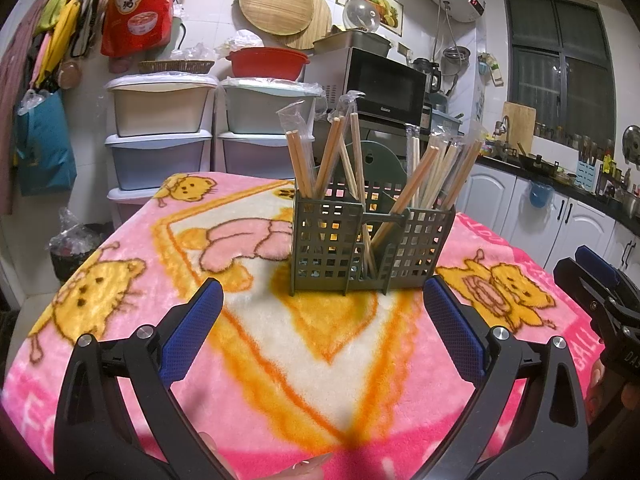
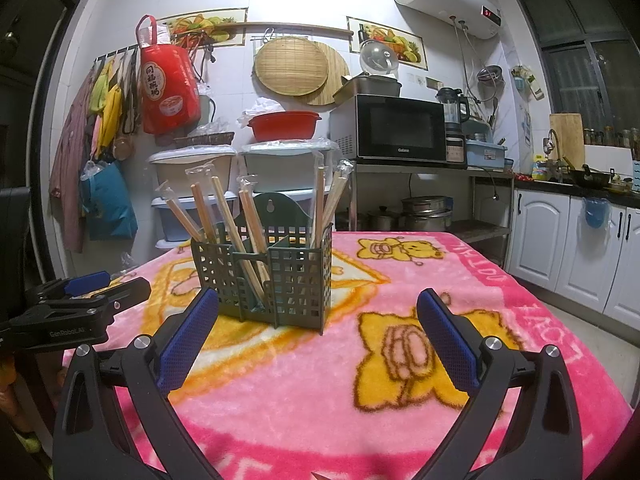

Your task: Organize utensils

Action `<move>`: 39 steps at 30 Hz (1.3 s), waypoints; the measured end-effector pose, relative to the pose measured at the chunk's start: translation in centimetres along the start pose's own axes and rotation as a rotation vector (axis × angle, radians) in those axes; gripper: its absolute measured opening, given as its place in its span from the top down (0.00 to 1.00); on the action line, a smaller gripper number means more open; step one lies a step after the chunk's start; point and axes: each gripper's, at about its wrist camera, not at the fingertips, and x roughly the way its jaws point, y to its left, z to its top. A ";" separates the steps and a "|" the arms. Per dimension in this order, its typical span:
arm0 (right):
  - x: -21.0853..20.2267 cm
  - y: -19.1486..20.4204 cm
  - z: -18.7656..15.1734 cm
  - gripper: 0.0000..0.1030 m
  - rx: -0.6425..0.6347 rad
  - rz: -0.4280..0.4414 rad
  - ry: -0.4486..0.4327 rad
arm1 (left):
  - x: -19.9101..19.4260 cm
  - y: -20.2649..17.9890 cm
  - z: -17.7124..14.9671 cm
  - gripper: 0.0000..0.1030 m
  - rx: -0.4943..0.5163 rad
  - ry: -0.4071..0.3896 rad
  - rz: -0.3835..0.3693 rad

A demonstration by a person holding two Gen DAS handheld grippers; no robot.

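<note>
Both grippers, left gripper [image 1: 322, 320] and right gripper [image 2: 318, 334], gape wide, empty; I risk tipping caddy [image 1: 370, 246] at 12 o'clock by snagging leaning chopsticks [image 1: 416, 184]

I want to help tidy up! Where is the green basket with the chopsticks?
The green basket stands on the pink blanket, centre in the left wrist view, left of centre in the right, just ahead of both open grippers.

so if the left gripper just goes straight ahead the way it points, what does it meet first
Probably the dark green plastic lattice utensil caddy, standing upright on the pink cartoon blanket with wrapped wooden chopsticks in it. The left gripper is open and empty; nothing lies between, though depth is uncertain.
</note>
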 end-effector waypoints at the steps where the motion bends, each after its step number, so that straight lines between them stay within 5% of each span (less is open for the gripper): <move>1: 0.0 0.0 0.0 0.06 0.000 0.001 0.000 | 0.0 0.0 0.0 0.10 0.000 0.001 0.000; 39: -0.2 -0.3 0.1 0.06 0.004 -0.009 0.002 | -0.1 0.1 -0.1 0.10 -0.008 -0.002 -0.006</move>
